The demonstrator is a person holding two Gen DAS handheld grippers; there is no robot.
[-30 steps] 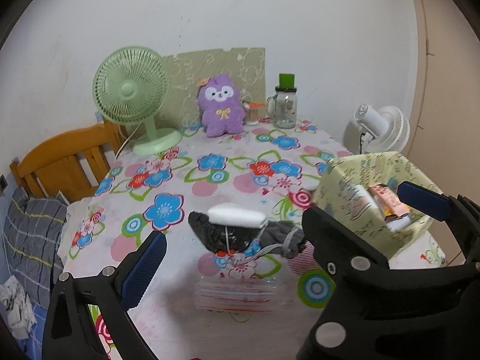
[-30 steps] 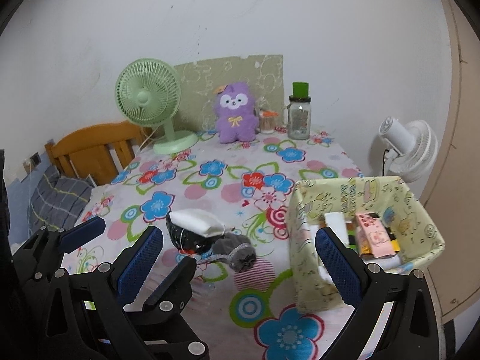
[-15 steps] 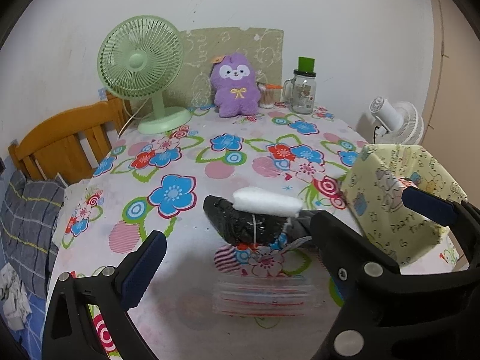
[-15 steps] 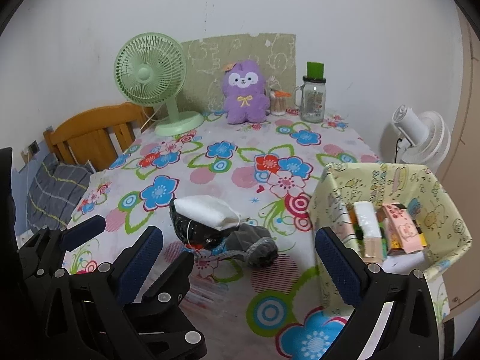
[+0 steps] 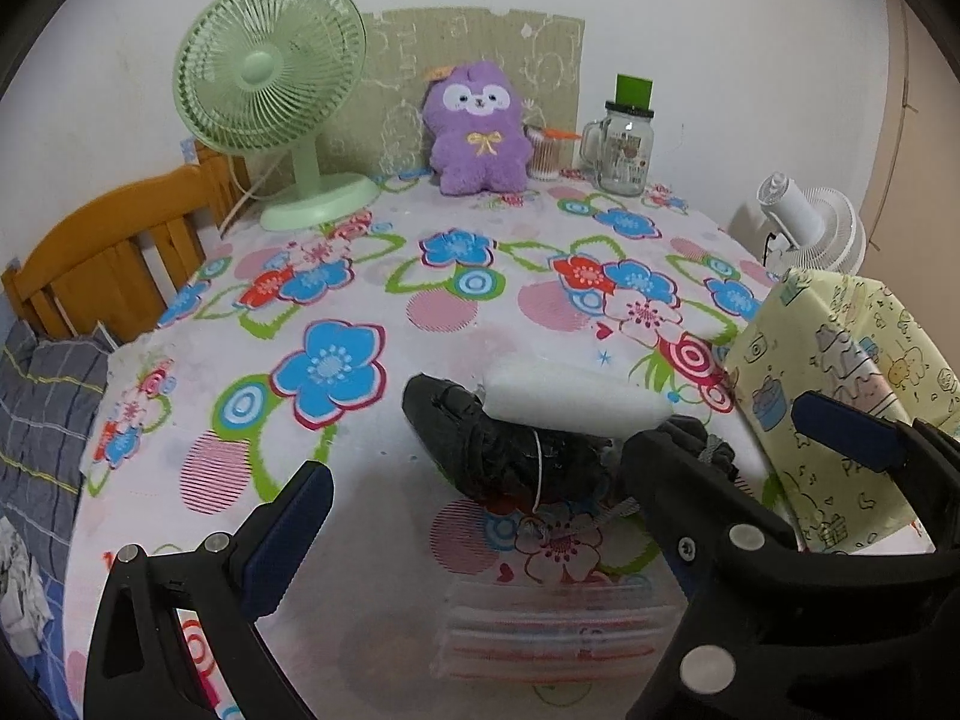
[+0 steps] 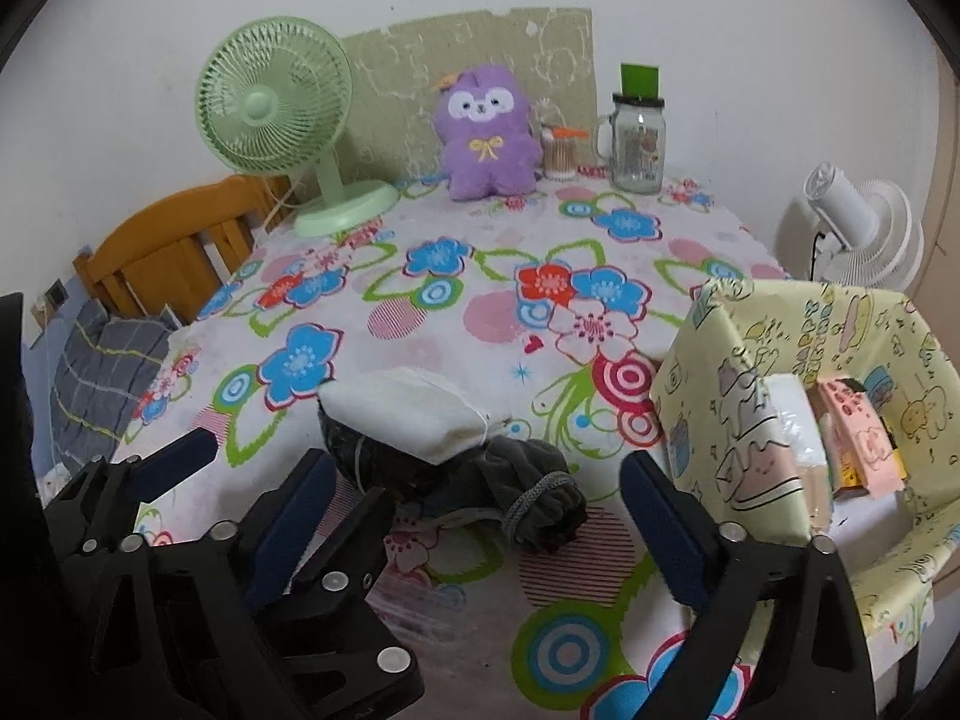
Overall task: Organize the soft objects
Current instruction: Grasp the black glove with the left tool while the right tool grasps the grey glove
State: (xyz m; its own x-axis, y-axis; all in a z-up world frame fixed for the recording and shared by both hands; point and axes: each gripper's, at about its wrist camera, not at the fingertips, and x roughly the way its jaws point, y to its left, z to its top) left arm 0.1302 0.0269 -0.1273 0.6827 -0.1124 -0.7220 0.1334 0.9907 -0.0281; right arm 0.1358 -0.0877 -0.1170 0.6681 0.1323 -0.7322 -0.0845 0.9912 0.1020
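Note:
A white soft pad (image 5: 573,396) lies on a black pouch (image 5: 498,450) beside a grey drawstring bag (image 6: 534,492) on the flowered tablecloth (image 5: 336,276); the pad (image 6: 408,411) and pouch (image 6: 372,462) also show in the right wrist view. A purple plush toy (image 5: 477,132) sits at the far edge. A yellow patterned box (image 6: 774,396) with packets stands at the right. My left gripper (image 5: 474,528) is open, just short of the pouch. My right gripper (image 6: 474,516) is open around the grey bag's near side.
A green desk fan (image 5: 270,96), a glass jar with a green lid (image 5: 624,144) and a swab holder (image 5: 543,150) stand at the back. A clear plastic packet (image 5: 552,630) lies near the front edge. A wooden chair (image 5: 114,252) stands left, a white fan (image 5: 804,228) right.
Both grippers have moved forward and lower toward the pile of soft things, which now looks larger and closer. Both stay open. Nothing on the table has moved.

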